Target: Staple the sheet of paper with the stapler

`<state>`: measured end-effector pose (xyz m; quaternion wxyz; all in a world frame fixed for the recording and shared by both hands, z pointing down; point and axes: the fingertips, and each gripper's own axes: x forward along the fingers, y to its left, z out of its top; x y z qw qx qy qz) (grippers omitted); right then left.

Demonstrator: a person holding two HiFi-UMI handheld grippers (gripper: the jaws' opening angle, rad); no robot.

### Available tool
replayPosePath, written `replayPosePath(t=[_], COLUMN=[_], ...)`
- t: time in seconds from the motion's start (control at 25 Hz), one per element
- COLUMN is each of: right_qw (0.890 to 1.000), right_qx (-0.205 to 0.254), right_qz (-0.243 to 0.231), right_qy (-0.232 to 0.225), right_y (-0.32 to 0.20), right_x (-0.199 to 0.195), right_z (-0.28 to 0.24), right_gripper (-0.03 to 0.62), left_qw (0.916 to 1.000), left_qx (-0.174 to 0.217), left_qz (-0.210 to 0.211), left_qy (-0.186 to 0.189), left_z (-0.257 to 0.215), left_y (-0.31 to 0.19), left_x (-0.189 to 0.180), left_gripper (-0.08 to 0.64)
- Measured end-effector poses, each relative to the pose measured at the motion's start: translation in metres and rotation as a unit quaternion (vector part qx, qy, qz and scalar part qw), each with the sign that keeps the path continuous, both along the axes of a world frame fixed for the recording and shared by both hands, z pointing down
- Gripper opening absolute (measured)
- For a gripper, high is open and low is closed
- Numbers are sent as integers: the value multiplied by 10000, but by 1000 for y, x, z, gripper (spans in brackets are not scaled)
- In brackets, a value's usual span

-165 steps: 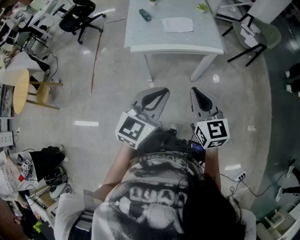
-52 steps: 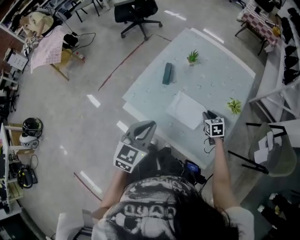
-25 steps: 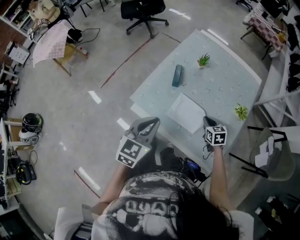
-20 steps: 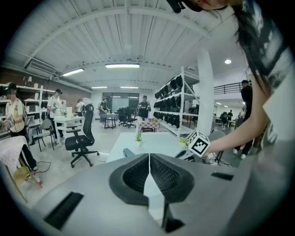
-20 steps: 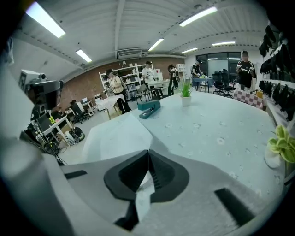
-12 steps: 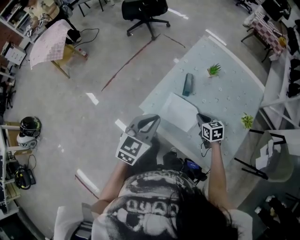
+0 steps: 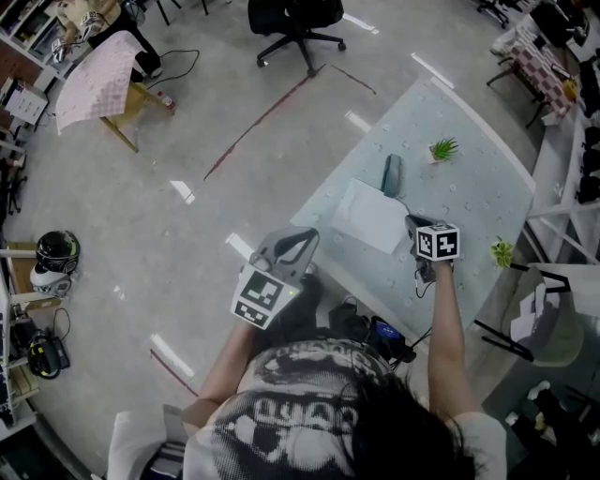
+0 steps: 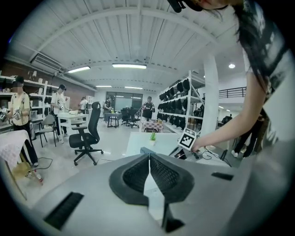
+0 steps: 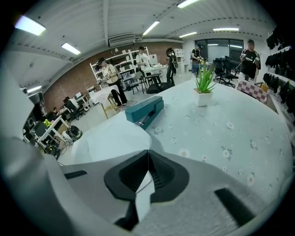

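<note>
A white sheet of paper [image 7: 370,216] lies on the pale flowered table [image 7: 469,202], near its front edge. The teal stapler [image 7: 392,174] lies just beyond the sheet's far corner. In the right gripper view the stapler [image 9: 144,110] lies ahead and the paper [image 9: 108,138] ahead to the left. My right gripper [image 7: 412,222] hovers over the table just right of the paper, shut and empty. My left gripper [image 7: 304,235] is shut and empty over the floor, short of the table's left edge; its view shows its shut gripper [image 8: 150,155].
Two small potted plants [image 7: 442,148] [image 7: 503,251] stand on the table. A black office chair [image 7: 298,19] and a stool with a chequered cloth [image 7: 94,70] stand on the floor beyond. A helmet [image 7: 56,251] lies at the left. Cables [image 7: 380,333] lie under the table's edge.
The table has drawn nearer in the head view as the person stepped up. My right gripper has moved out over the table beside the paper. My left gripper has come close to the table's edge.
</note>
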<state>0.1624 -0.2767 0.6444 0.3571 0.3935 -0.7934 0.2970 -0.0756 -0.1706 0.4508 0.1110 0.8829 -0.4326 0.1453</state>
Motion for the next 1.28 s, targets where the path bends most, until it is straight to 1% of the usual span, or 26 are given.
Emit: replayPosePath(t=[0.16,0.36,0.48,0.72,0.88,1.0,1.12,1.16,1.2,1.24,1.28], right_qw=[9997,9987,9980,9958,9950,9930,9915,9911,9907,9903,9898], right_qx=[-144,-350,-422,-422,-157,40,415,595,780,953,1096], right_qz=[-15,71,265,681,873,1105,1213,1182,1114,1008,863], right_qy=[195,370,397,437,466,414,210,112,1,-127,-275], right_y=[-10,-8,-6,-8,-13,-16,-22,-25,-29,-34,-38], right_x=[12,32,46,69,76,82,79,74,66,55,42], right_z=[3,8,10,12,9,1,-21,-32,-43,-55,-66], right_gripper=[3,3,3,3,9,82,103,95,62,6,2], left_qw=[10000,10000,9999,9998,9998,9998,9998,9998,9999,9998,9998], left_qx=[-18,5,-3,-50,-62,-64,-81,-88,-94,-100,-105], left_qz=[39,68,82,152,174,173,145,137,129,125,127], left_qy=[34,60,59,71,59,54,65,65,65,67,72], left_z=[1,1,3,5,7,7,8,9,9,10,10], left_y=[-11,-23,-28,-34,-34,-33,-32,-31,-31,-31,-31], left_x=[-5,-9,-10,-6,-2,-2,-3,-4,-5,-5,-4], left_gripper=[5,5,5,5,5,5,5,5,5,5,5])
